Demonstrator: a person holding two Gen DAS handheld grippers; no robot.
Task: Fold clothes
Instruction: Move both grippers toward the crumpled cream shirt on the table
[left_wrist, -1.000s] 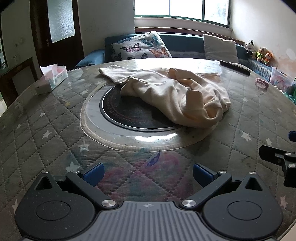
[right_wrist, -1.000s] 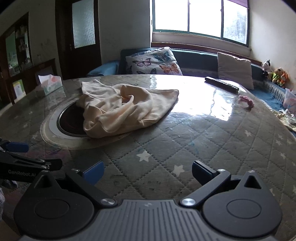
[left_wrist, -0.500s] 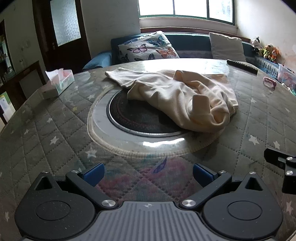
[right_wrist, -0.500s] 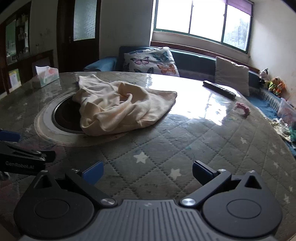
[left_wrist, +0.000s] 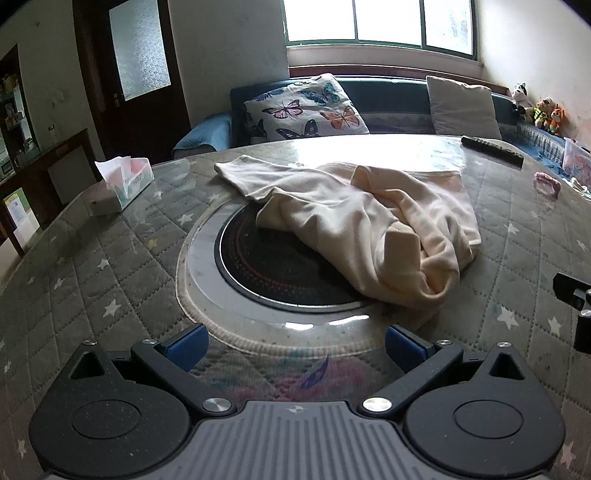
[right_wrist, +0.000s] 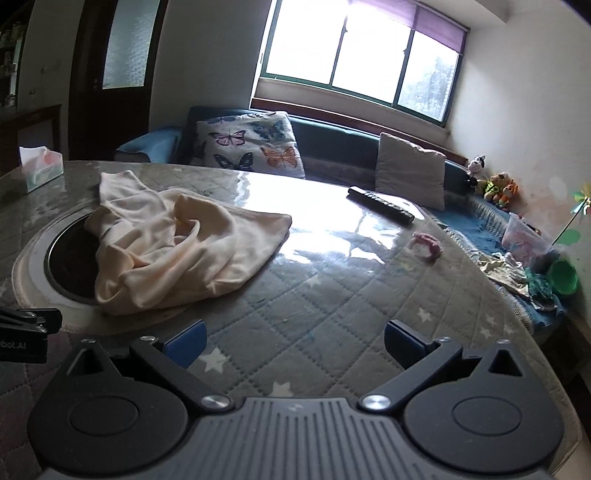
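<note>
A cream garment (left_wrist: 369, 229) lies crumpled on the round quilted table (left_wrist: 92, 266), partly over the dark round inset (left_wrist: 266, 266) at its centre. In the right wrist view the same garment (right_wrist: 177, 247) sits to the left. My left gripper (left_wrist: 295, 345) hovers open over the table's near edge, short of the cloth, with nothing between its blue pads (left_wrist: 186, 345). My right gripper (right_wrist: 294, 341) is open too, over bare quilt to the right of the garment. Each gripper's tip shows at the edge of the other's view.
A tissue box (left_wrist: 123, 181) stands at the table's left. A black remote (right_wrist: 380, 205) and a pink hair tie (right_wrist: 428, 245) lie at the far right. Behind the table runs a sofa with a butterfly cushion (left_wrist: 306, 107). Toys and clutter (right_wrist: 532, 266) crowd the right.
Both grippers have moved forward a little and risen; the right one has turned toward the right, so the garment sits further left in its view. The garment has not moved. Both stay open.
</note>
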